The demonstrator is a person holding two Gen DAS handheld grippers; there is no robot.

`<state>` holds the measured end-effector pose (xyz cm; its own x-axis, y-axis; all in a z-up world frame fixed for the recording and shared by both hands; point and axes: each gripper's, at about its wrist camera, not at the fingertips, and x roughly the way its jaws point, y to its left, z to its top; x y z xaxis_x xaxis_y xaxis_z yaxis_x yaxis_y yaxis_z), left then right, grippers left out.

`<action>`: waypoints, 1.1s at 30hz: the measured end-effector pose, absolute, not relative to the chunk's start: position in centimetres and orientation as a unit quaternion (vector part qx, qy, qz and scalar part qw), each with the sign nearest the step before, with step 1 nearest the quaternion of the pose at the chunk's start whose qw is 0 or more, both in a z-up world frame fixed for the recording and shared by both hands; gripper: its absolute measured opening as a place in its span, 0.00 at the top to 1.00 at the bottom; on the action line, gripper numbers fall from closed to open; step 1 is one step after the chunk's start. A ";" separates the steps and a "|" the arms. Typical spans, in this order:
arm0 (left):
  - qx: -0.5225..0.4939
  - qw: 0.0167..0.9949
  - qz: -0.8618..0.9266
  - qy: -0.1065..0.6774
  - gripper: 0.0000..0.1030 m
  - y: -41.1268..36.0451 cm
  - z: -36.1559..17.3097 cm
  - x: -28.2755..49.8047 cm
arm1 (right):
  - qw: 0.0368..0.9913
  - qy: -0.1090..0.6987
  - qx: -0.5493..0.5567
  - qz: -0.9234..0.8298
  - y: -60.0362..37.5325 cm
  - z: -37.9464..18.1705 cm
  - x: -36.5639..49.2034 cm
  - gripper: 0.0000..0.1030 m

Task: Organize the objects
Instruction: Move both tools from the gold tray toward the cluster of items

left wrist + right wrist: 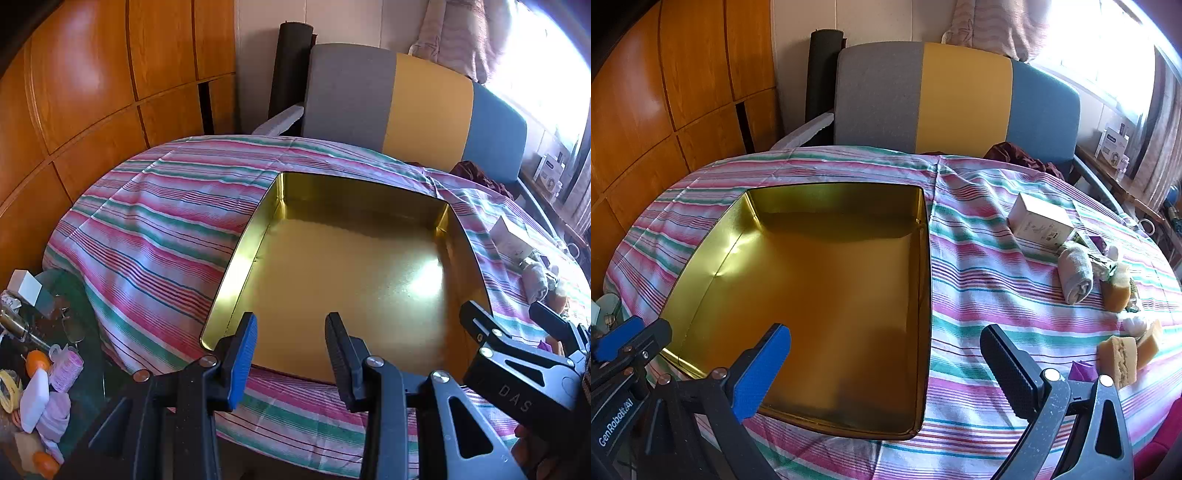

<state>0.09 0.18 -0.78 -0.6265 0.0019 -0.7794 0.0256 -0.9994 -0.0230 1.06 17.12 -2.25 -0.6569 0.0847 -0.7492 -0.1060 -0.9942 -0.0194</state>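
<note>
An empty gold tin (pixel 351 266) (pixel 831 288) lies open on the striped tablecloth (pixel 979 280). My left gripper (pixel 291 325) hovers over the tin's near edge, its jaws a narrow gap apart with nothing between them. My right gripper (pixel 886 334) stands wide open over the tin's near right corner, also empty; it shows at the right edge of the left wrist view (pixel 502 310). To the right of the tin lie a white box (pixel 1039 221), a rolled grey cloth (pixel 1075 273), yellow sponges (pixel 1119 358) and a purple item (pixel 1084 371).
A grey, yellow and blue chair (pixel 960 99) stands behind the table. Wooden cabinet doors (pixel 92 92) line the left. A low glass side table (pixel 37 369) at the left holds oranges, bottles and small clutter. The tablecloth drops off at the near edge.
</note>
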 end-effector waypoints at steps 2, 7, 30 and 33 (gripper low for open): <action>0.432 0.006 -0.902 0.017 0.63 0.2 -0.8 0.1 | 0.052 0.014 -0.411 0.910 17.2 -2.2 1.1 0.00; 0.434 0.002 -0.901 0.017 0.63 0.3 -0.9 0.0 | 0.054 0.014 -0.409 0.911 17.4 -2.0 1.2 0.00; 0.431 -0.035 -0.902 0.009 0.63 2.5 -1.0 1.2 | 0.082 0.016 -0.394 0.915 20.8 0.2 2.7 0.00; 0.428 -0.043 -0.903 -0.001 0.62 3.3 -0.9 1.6 | 0.089 0.027 -0.379 0.921 22.5 0.7 3.4 0.00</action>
